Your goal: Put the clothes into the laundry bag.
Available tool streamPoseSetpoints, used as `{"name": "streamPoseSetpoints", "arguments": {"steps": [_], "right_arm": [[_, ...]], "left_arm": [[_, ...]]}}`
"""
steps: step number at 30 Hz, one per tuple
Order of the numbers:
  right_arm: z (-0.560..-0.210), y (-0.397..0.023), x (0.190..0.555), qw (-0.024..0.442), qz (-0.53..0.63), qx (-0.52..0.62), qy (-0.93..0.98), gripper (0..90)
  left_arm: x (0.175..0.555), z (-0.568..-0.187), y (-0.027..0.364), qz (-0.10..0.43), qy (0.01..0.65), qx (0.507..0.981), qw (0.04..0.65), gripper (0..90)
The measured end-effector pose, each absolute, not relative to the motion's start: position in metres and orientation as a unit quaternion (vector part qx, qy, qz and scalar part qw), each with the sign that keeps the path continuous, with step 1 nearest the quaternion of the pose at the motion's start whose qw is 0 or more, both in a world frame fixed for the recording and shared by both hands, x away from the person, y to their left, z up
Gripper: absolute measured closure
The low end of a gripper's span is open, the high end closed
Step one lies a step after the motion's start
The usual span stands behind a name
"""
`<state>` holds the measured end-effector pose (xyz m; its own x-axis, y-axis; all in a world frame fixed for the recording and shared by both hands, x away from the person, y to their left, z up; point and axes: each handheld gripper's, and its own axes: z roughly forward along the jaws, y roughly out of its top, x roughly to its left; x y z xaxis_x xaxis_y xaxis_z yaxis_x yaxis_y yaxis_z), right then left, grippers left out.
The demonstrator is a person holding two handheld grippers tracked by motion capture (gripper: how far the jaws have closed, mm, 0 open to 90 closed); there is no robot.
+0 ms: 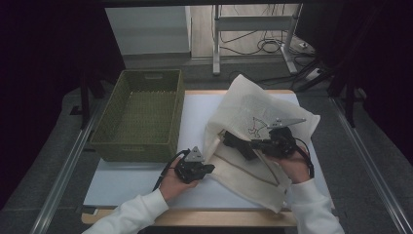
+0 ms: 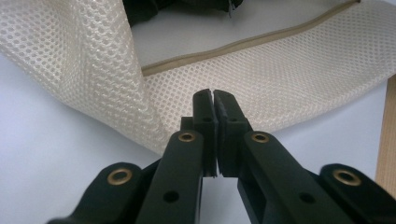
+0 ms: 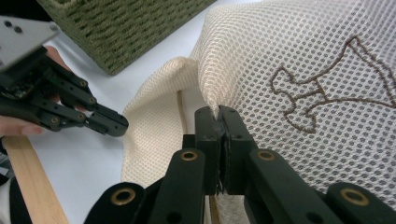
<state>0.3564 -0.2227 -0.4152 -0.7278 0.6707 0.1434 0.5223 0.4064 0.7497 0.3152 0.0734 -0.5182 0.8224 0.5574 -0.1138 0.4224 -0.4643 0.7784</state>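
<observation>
Black right claw [image 3: 219, 114] is clamped on a fold of the cream mesh bag [image 3: 327, 140], jaws pressed together with netting pinched between the tips, seen plainly in the right gripper view; in the high view the right claw [image 1: 229, 140] sits at about 3 o'clock of desk centre, buried in the bag [image 1: 263, 112] and lifting its upper layer into a tent; left claw [image 2: 214, 100] is closed too, tips meeting right at the bag's lower edge [image 2: 303, 79]; whether it pinches netting or just touches it I cannot tell; in the high view the left claw [image 1: 210, 168] is near 6 o'clock, at the bag's near-left corner; a brown trim strip [image 2: 243, 44] runs along the bag opening, embroidered motif [image 3: 327, 88] on the raised panel; bag lies on the white desk [image 1: 131, 180] mat, right half; green woven basket [image 1: 141, 117] stands at 9 o'clock, well apart from the bag, nothing visible inside.

Step in hand, as I judge it: holding the bag's mouth open or spreading the layers; next move likely calls for the left claw to secure the lower edge while the right pulls the top layer up and away; risk is mesh slipping from the thin pinch.
</observation>
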Motion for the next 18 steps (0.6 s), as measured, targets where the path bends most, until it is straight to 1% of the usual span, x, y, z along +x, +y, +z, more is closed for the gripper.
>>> {"name": "streamPoseSetpoints", "arguments": {"steps": [6,11,18], "right_arm": [[-0.425,-0.22,0.356,0.086,0.401,0.356,0.84,87.0],[-0.438,-0.214,0.356,0.081,0.385,0.353,0.849,86.8],[-0.455,-0.204,0.356,0.07,0.361,0.349,0.862,86.6]], "left_arm": [[0.314,-0.519,0.074,0.08,0.284,0.853,0.43,80.2],[0.312,-0.521,0.071,0.086,0.285,0.852,0.43,69.6],[0.311,-0.52,0.071,0.081,0.282,0.852,0.433,60.6]]}}
